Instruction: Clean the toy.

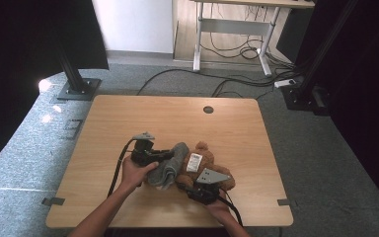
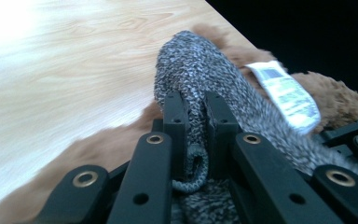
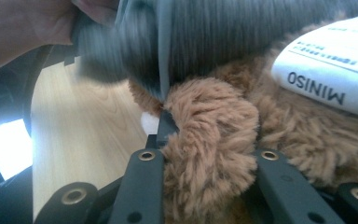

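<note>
A: Readable markings, item one?

B: White tag (image 3: 328, 70) on the brown plush toy (image 3: 214, 140): brand "MINISO", printed in dark capitals, seen upside down in the right gripper view.

A: Anything else on it?

B: Several lines of fine print above the brand, too small to read.

Desk (image 1: 143, 118): pale wood-grain top, smooth, with a slight sheen where light falls. Soft toy (image 3: 214, 140): brown plush, long shaggy pile, matt. Garment (image 2: 191, 70): grey knitted cloth, coarse speckled weave, matt, ribbed along one edge. Label (image 3: 326, 70) on the toy: white, smooth, printed in dark ink. Left tongs (image 2: 196, 119) and right tongs (image 3: 205, 158): matt black plastic with brass-coloured metal eyelets.
</note>
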Available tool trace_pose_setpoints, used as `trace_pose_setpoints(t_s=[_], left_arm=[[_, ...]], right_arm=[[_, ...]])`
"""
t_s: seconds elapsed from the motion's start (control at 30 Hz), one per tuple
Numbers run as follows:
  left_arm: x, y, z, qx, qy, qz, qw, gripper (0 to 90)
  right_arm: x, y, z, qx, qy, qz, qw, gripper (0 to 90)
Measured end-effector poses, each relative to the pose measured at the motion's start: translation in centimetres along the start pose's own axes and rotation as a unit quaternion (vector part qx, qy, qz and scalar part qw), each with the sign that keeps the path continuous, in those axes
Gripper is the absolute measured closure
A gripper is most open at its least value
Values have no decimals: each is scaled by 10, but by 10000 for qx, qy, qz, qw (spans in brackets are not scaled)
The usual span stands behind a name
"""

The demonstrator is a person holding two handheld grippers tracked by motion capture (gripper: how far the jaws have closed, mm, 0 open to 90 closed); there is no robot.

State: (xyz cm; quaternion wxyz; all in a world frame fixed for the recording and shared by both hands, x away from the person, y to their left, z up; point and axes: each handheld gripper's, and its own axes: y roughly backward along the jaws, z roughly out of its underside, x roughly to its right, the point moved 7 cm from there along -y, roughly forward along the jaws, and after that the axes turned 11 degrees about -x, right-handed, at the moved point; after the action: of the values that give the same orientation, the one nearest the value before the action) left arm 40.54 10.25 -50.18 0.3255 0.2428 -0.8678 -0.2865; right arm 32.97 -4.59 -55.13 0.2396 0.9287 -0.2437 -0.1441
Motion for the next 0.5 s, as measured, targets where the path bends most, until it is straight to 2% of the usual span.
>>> trace_pose_setpoints(t_s=[0.13,0.27,0.33,0.43,0.5], left_arm=[[-13,21,12,207,189,13,9996,805],[-29,44,21,414,299,-222,9984,804],[-36,51,26,444,397,-253,9979,804],[-35,52,28,480,431,43,9979,801],[-28,49,24,510,348,112,9980,800]], right_arm=[[-7,-1,4,-36,84,-15,10000,736],[-7,-2,5,-37,78,-6,10000,736],[-7,-2,6,-26,67,-2,10000,736],[-6,-4,7,-41,94,18,9999,736],[-5,-6,7,-24,98,16,9999,737]])
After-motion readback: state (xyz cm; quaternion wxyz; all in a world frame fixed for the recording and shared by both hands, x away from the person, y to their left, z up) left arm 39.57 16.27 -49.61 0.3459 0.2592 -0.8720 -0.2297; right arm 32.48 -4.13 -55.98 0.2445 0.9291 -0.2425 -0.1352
